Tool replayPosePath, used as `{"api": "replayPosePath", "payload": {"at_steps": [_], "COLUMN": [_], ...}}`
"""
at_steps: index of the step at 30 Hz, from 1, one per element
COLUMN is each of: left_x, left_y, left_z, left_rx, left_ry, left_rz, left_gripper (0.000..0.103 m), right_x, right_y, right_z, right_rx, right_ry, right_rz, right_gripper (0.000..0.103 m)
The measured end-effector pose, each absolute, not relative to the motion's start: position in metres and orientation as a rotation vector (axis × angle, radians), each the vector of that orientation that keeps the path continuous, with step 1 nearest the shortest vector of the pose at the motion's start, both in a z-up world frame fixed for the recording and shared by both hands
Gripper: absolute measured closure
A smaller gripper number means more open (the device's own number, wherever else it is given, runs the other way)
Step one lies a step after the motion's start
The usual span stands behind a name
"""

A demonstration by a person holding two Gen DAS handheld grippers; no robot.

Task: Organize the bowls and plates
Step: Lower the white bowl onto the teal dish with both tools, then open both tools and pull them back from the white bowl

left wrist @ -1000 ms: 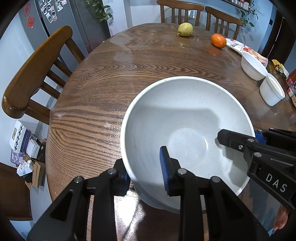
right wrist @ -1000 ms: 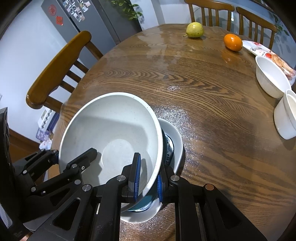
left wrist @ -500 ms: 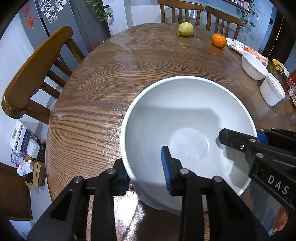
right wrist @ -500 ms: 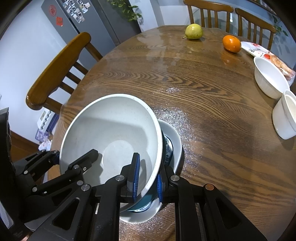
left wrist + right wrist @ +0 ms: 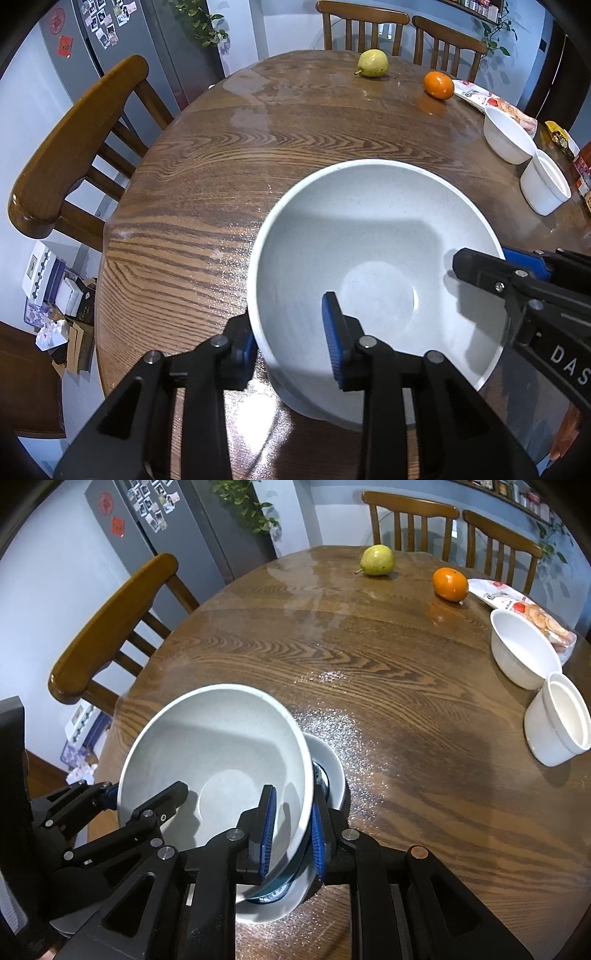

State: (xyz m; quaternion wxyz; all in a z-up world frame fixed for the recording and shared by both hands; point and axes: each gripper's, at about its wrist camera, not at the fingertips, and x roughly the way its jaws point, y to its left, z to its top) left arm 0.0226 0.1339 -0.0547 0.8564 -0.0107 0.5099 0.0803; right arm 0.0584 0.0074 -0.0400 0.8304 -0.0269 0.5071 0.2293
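Large speckled bowl [image 5: 221, 753] at near table [image 5: 258, 147] edge, atop smaller bowl [image 5: 328, 768]. Left gripper [image 5: 291, 336] and right gripper [image 5: 291, 827] astride opposite rims, jaws opening, pads loosening.

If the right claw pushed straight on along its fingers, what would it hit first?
Probably the big bowl: its rim already sits between the opening right claw's pads, with a smaller dish just beneath.

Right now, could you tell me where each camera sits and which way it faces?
Left wrist: on the left gripper, angled down across the table; its opening jaws straddle the big bowl's near rim; the right gripper enters at right.
Right wrist: on the right gripper, opening astride the other rim; the left gripper shows.
Shared: bowl, pear, orange.
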Motion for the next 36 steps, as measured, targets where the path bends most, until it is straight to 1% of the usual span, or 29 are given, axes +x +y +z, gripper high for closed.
{"api": "replayPosePath", "payload": {"at_steps": [2, 4, 8, 10, 12, 13, 14, 15, 17, 19, 22, 23, 24, 26, 27, 29, 30, 32, 36], "left_x": [0.022, 0.021, 0.019, 0.018, 0.017, 0.017, 0.016, 0.016, 0.015, 0.015, 0.015, 0.015, 0.014, 0.014, 0.013, 0.012, 0.011, 0.010, 0.010], "left_y": [0.134, 0.134, 0.135, 0.135, 0.135, 0.134, 0.134, 0.132, 0.130, 0.127, 0.124, 0.123, 0.122, 0.119, 0.117, 0.113, 0.110, 0.104, 0.089], "left_z": [-0.053, -0.050, -0.046, -0.043, -0.040, -0.039, -0.037, -0.036, -0.034, -0.032, -0.030, -0.029, -0.029, -0.027, -0.026, -0.023, -0.022, -0.019, -0.012], "left_rx": [-0.020, -0.019, -0.023, -0.022, -0.027, -0.027, -0.028, -0.027, -0.023, -0.020, -0.018, -0.020, -0.021, -0.020, -0.018, -0.021, -0.022, -0.019, 0.003], "left_ry": [1.065, 1.056, 1.039, 1.030, 1.021, 1.017, 1.011, 1.007, 1.000, 0.994, 0.990, 0.989, 0.988, 0.982, 0.979, 0.976, 0.974, 0.968, 0.956], "left_rz": [0.169, 0.176, 0.189, 0.198, 0.199, 0.200, 0.201, 0.200, 0.202, 0.202, 0.210, 0.211, 0.213, 0.218, 0.220, 0.219, 0.216, 0.204, 0.188], "left_gripper": [0.066, 0.065, 0.056, 0.054, 0.050, 0.047, 0.044, 0.042, 0.032, 0.026, 0.021, 0.020, 0.020, 0.020, 0.019, 0.014, 0.012, 0.006, 0.004], "right_x": [0.058, 0.059, 0.060, 0.061, 0.061, 0.061, 0.061, 0.060, 0.059, 0.059, 0.057, 0.056, 0.055, 0.053, 0.052, 0.050, 0.049, 0.046, 0.043], "right_y": [0.005, 0.002, -0.003, -0.006, -0.008, -0.010, -0.011, -0.012, -0.016, -0.019, -0.026, -0.029, -0.033, -0.039, -0.042, -0.048, -0.052, -0.056, -0.073], "right_z": [-0.038, -0.036, -0.033, -0.031, -0.029, -0.029, -0.028, -0.027, -0.026, -0.025, -0.023, -0.022, -0.021, -0.020, -0.019, -0.018, -0.018, -0.017, -0.012], "right_rx": [-0.050, -0.037, -0.022, -0.011, -0.005, 0.000, 0.003, 0.007, 0.019, 0.030, 0.050, 0.060, 0.070, 0.084, 0.088, 0.091, 0.091, 0.083, 0.073], "right_ry": [1.069, 1.062, 1.055, 1.050, 1.045, 1.043, 1.041, 1.038, 1.033, 1.027, 1.017, 1.013, 1.010, 1.002, 0.998, 1.000, 1.005, 1.007, 0.997], "right_rz": [0.482, 0.479, 0.473, 0.473, 0.471, 0.471, 0.470, 0.470, 0.473, 0.472, 0.483, 0.489, 0.495, 0.503, 0.505, 0.514, 0.522, 0.530, 0.518], "right_gripper": [0.077, 0.076, 0.076, 0.075, 0.072, 0.070, 0.065, 0.062, 0.061, 0.060, 0.059, 0.057, 0.052, 0.047, 0.047, 0.046, 0.046, 0.046, 0.045]}}
